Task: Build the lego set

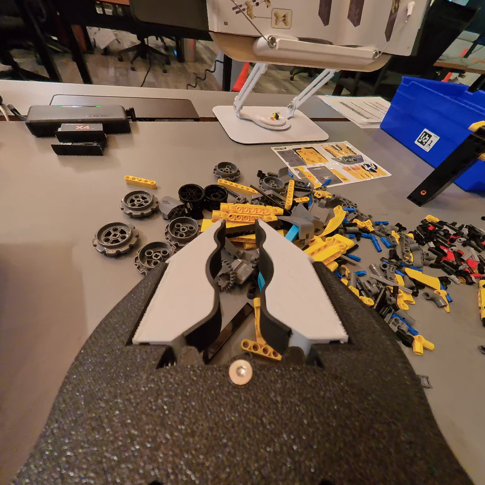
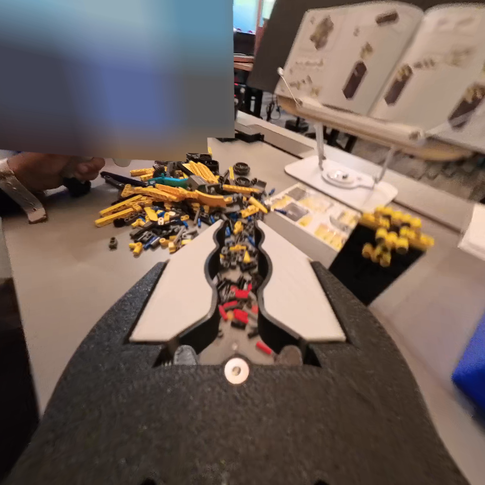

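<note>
Bare table [image 1: 65,275] is lying open left of the scattered wheels [image 1: 115,237], while the heap of parts [image 1: 328,236] is crowding the middle and right, with the white stand [image 1: 275,128], sticker sheet [image 1: 330,164] and blue bin [image 1: 433,126] blocking the far side.

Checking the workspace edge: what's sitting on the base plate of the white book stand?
In the left wrist view, a small yellow and black piece sits on the raised oval of the stand's base plate. The open booklet above hides nothing there; the rest looks bare.
</note>
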